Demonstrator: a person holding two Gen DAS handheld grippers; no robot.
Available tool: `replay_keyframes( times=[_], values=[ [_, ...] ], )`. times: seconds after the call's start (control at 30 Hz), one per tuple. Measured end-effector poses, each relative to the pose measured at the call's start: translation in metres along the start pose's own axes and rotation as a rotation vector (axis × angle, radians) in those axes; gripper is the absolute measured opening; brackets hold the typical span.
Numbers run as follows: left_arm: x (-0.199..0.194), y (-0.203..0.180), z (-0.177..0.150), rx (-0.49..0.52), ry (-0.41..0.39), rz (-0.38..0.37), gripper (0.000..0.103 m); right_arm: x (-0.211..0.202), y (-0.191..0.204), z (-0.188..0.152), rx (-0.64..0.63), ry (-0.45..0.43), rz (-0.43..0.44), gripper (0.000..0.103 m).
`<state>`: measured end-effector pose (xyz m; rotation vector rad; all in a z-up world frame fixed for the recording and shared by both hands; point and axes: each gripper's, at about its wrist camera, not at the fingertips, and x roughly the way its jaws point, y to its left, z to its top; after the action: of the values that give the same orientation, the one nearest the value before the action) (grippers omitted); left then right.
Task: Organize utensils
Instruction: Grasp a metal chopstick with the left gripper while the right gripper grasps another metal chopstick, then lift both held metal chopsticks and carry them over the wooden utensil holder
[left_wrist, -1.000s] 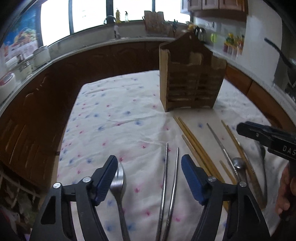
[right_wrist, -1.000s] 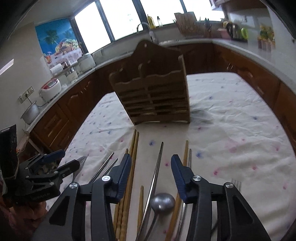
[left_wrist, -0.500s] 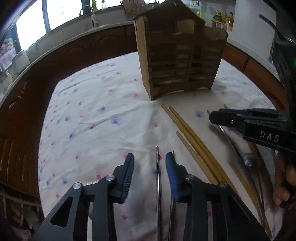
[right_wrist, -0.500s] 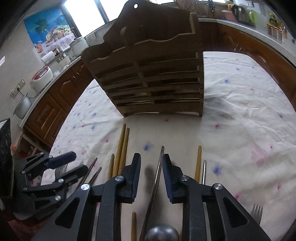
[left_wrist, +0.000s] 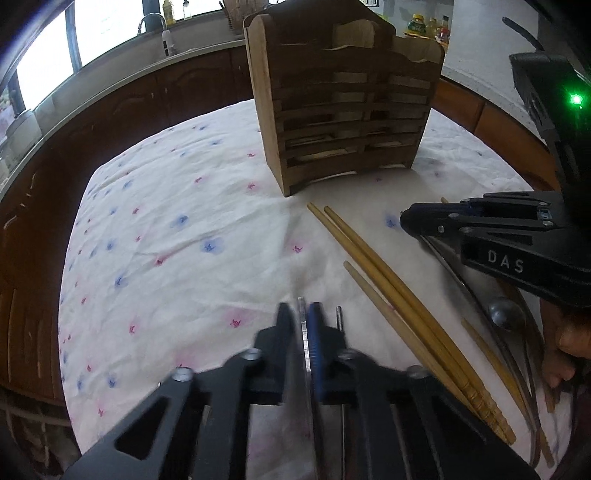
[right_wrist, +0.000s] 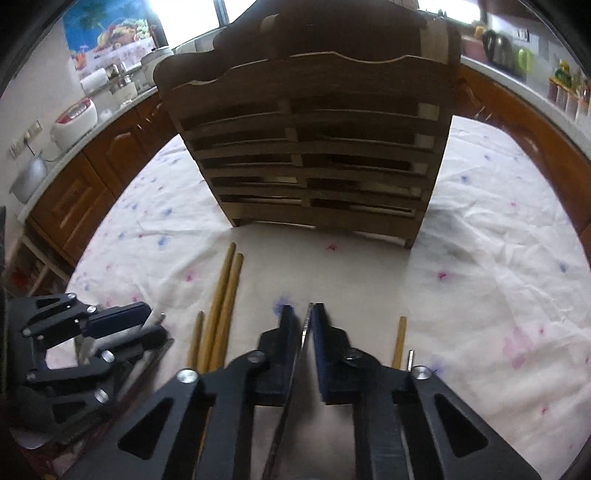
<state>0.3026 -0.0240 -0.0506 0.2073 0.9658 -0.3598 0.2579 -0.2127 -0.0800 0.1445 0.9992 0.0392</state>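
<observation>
Floral tablecloth (left_wrist: 177, 229), each hand-held gripper (left_wrist: 304, 314) (right_wrist: 306, 314) clamping a metal utensil handle (left_wrist: 303, 332) (right_wrist: 301, 339) pointing toward wooden holder (right_wrist: 314, 155)

My left claw (left_wrist: 303, 319) and right claw (right_wrist: 303, 320) are black, with blue pads, silver screws and white "DAS" lettering.

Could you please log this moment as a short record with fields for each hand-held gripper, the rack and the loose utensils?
left hand-held gripper: shut on a metal chopstick
right hand-held gripper: shut on a thin metal handle
rack: wooden, upright on the cloth, behind the utensils
loose utensils: wooden chopsticks, second metal chopstick
</observation>
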Motion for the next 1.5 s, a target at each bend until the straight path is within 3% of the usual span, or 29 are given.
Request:
replay_keyframes(
  times=[0.37,0.77,1.03,1.27,1.5],
  values=[
    [-0.02,0.004,-0.004,-0.023,-0.024,-0.032,0.003,-0.035,-0.025,-0.002,0.101,-0.058,0.133,0.004],
    [-0.029,0.01,-0.009,-0.025,-0.005,-0.026,0.003,-0.064,-0.011,-0.004,0.121,-0.126,0.183,0.003],
    [-0.101,0.015,-0.01,-0.092,-0.194,-0.039,0.002,-0.096,-0.001,-0.002,0.11,-0.202,0.196,0.003],
    [-0.168,0.016,-0.031,-0.135,-0.346,-0.063,0.002,-0.14,0.009,0.0,0.073,-0.297,0.198,0.004],
    [-0.202,0.02,-0.051,-0.158,-0.432,-0.074,0.002,-0.171,0.011,-0.001,0.064,-0.381,0.199,0.003]
  ],
)
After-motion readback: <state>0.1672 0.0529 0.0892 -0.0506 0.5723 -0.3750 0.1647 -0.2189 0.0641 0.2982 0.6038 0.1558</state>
